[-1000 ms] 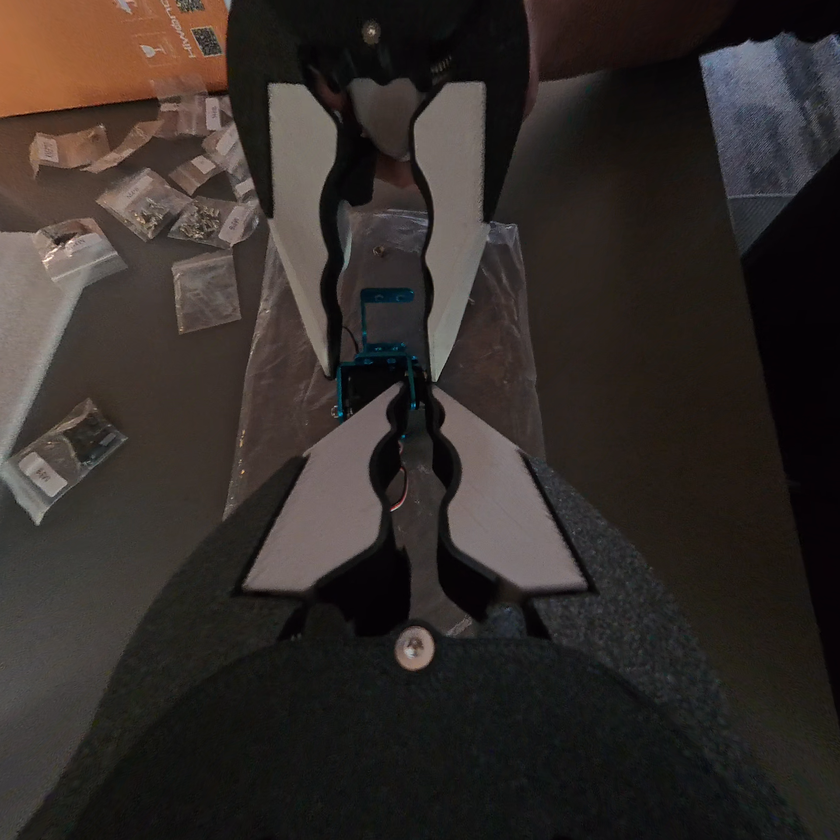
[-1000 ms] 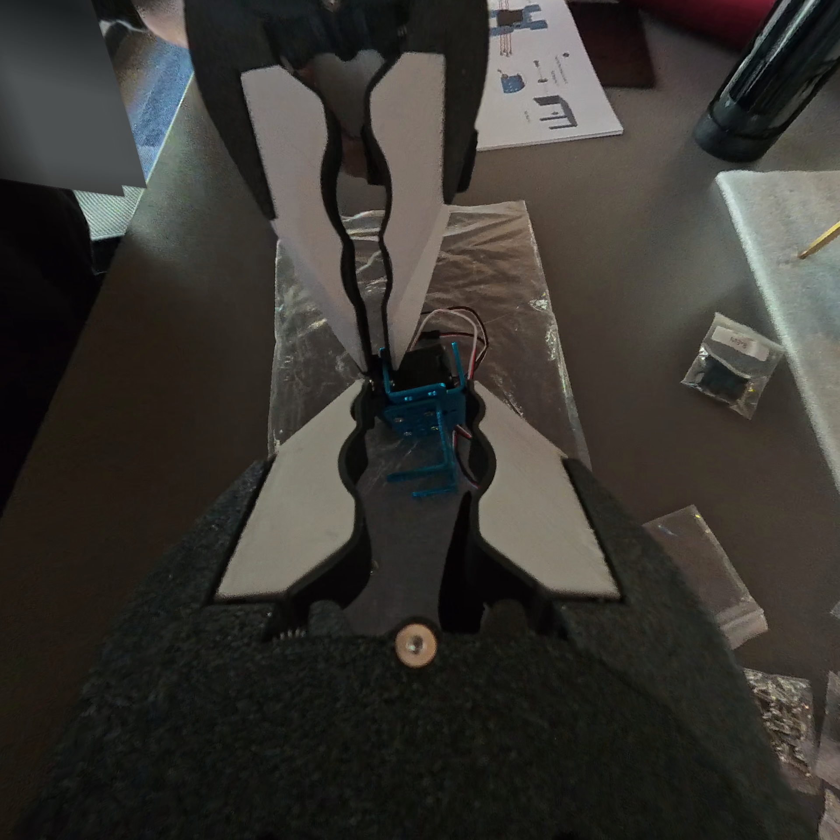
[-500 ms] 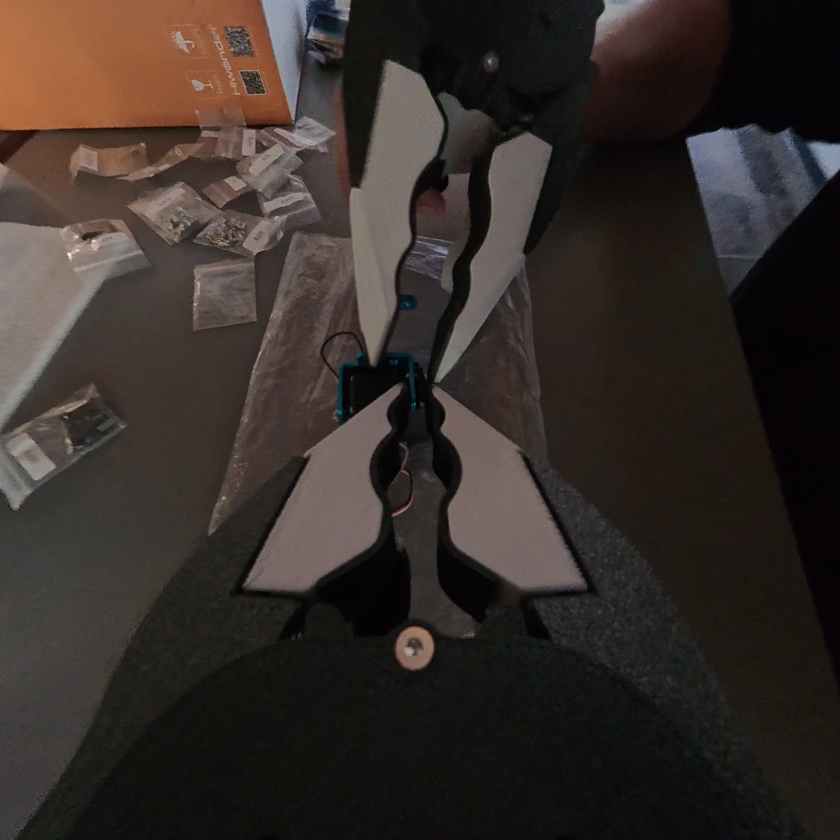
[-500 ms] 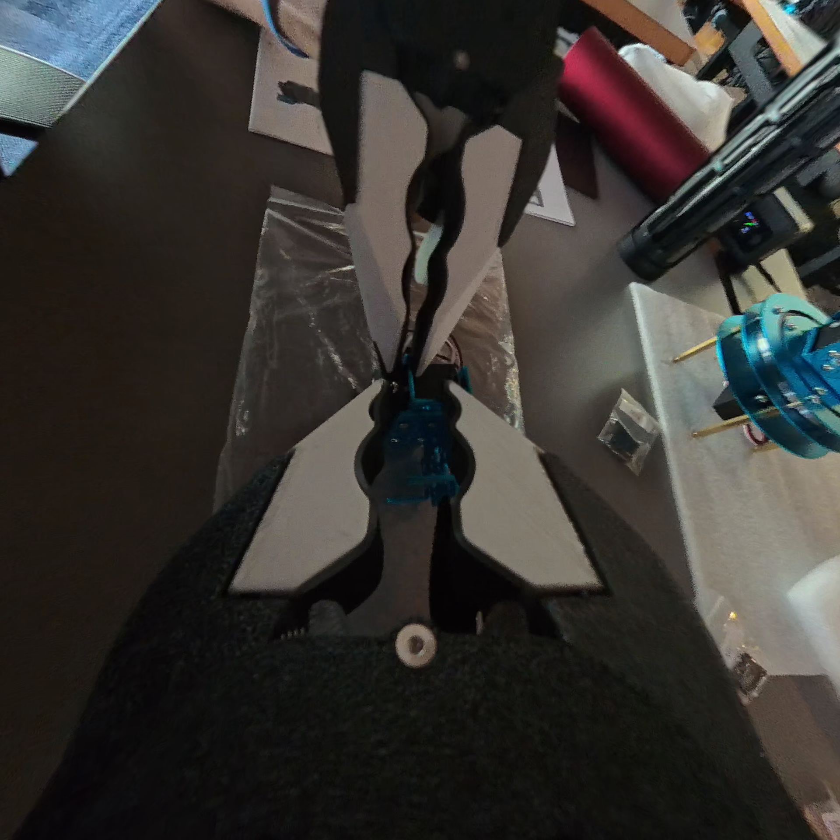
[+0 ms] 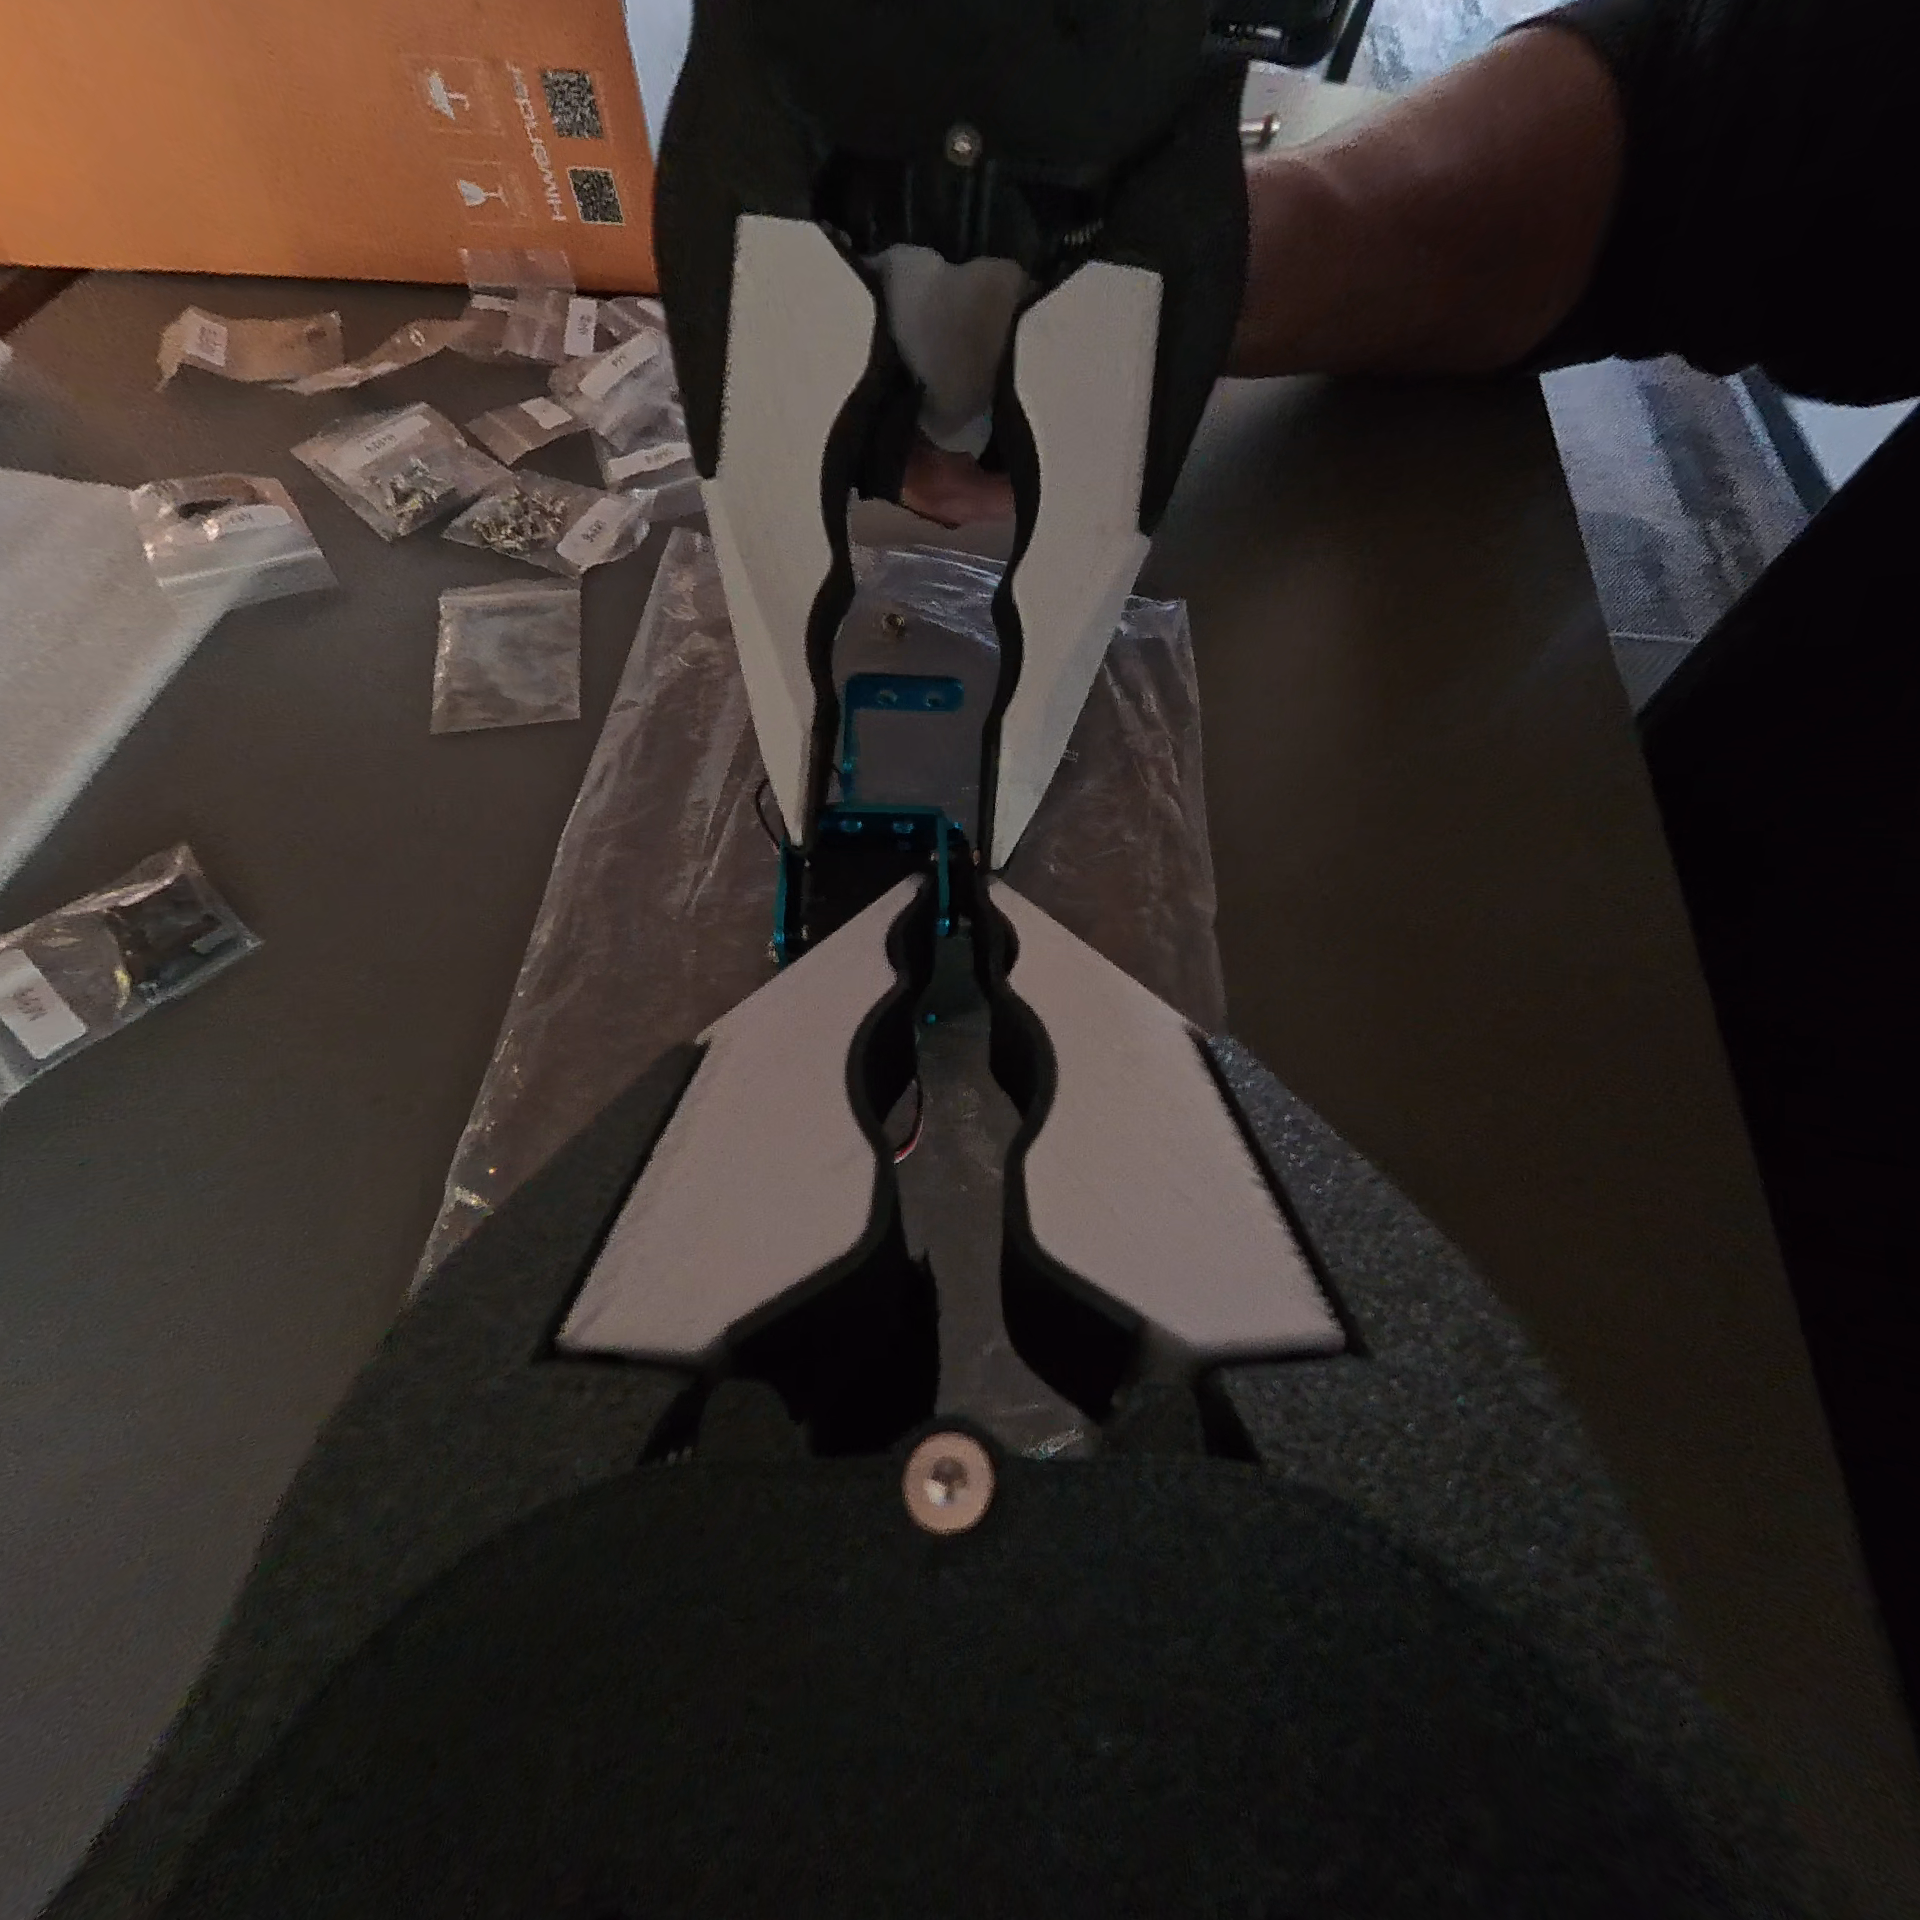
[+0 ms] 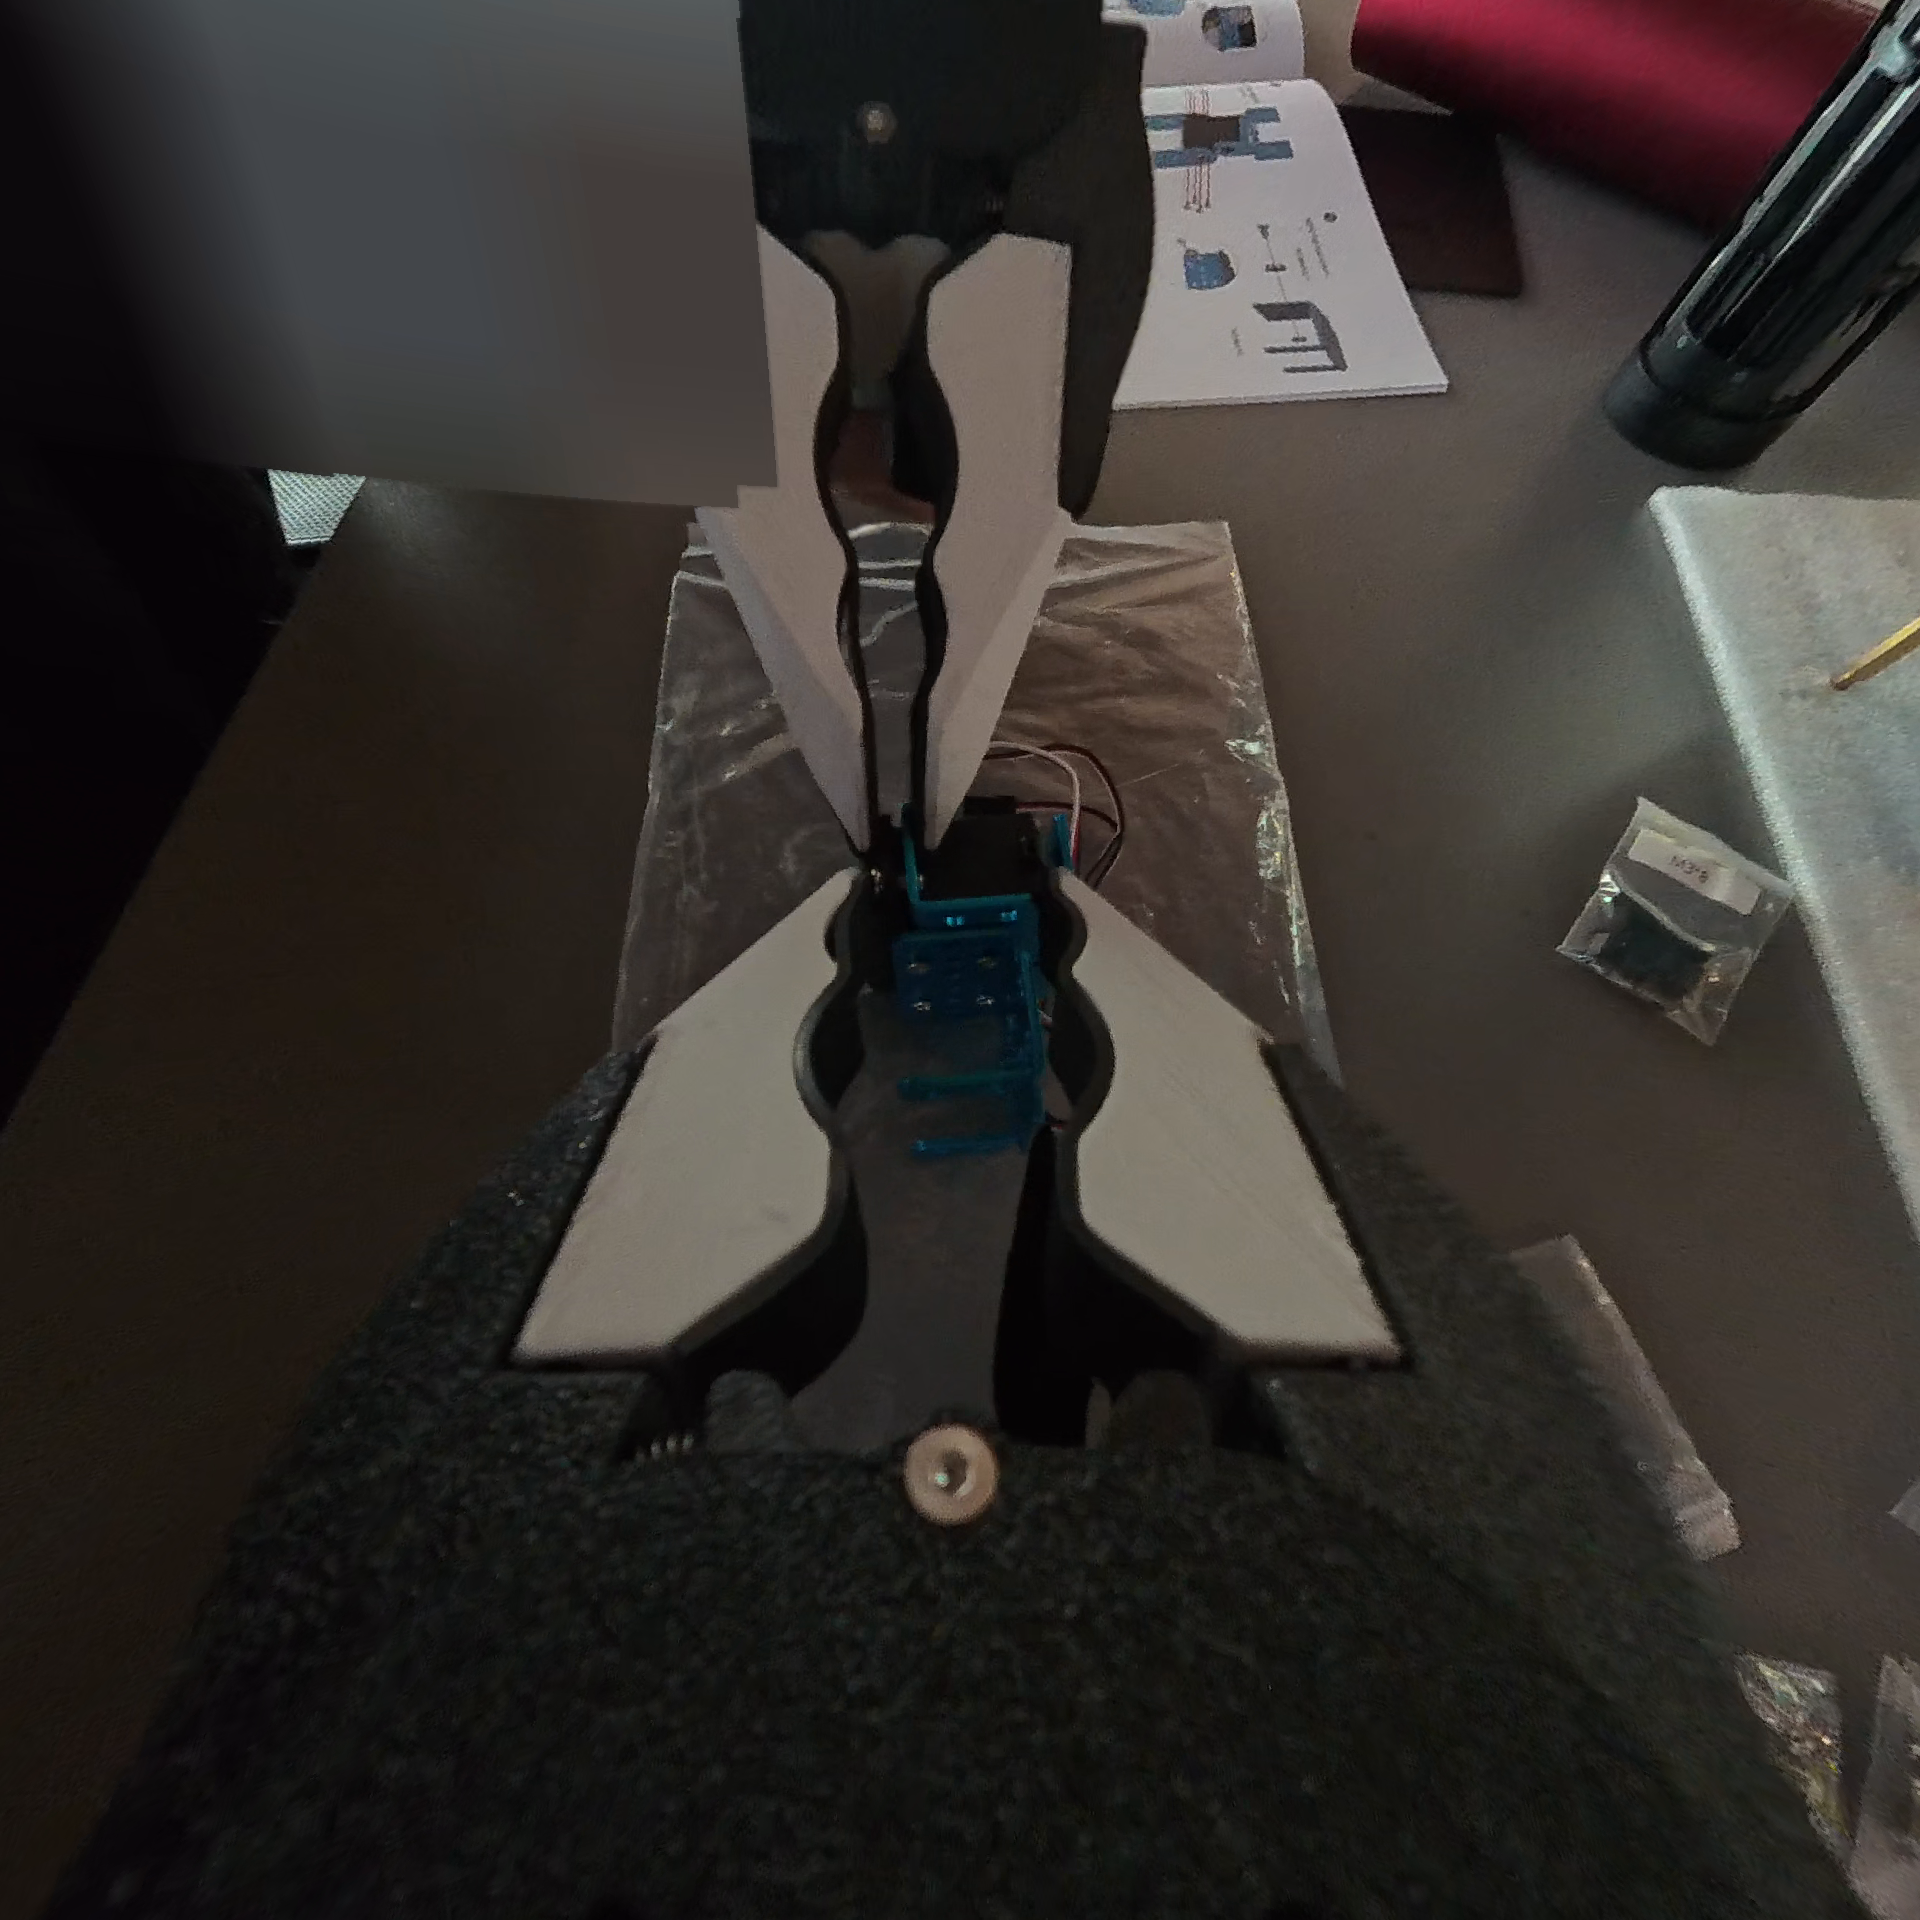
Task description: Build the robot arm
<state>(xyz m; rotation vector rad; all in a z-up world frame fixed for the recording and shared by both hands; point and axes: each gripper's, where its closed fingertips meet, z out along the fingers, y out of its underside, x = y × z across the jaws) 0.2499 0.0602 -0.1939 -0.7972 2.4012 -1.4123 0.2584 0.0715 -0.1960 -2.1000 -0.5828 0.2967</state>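
Observation:
A blue metal bracket with a black servo (image 5: 883, 831) sits over a clear plastic bag (image 5: 665, 831) on the dark table. My left gripper (image 5: 951, 883) is shut on the bracket's upright side flange. My right gripper (image 5: 896, 852) comes from the opposite side, and its fingers clamp the two sides of the bracket. In the right wrist view the right gripper (image 6: 956, 878) straddles the bracket and servo (image 6: 956, 966), and the left gripper (image 6: 899, 836) pinches the blue flange from the far side. The servo's wires (image 6: 1081, 790) trail to the right. A blue L-shaped arm (image 5: 902, 694) juts from the bracket.
Small bags of screws (image 5: 509, 520) and an orange box (image 5: 260, 135) lie at the far left, with white foam (image 5: 62, 644) at the left. An open manual (image 6: 1278, 260), a black cylinder (image 6: 1787, 260), a small parts bag (image 6: 1673, 920) and a foam sheet (image 6: 1818, 675) show in the right wrist view. The table edge (image 5: 1579, 623) is at the right. Only a small space, under 4 cm, lies between the two pairs of fingers.
Half a second ago both grippers were tilted and rolled with the bracket between them. Now they are level again, much as one second ago, still on the bracket.

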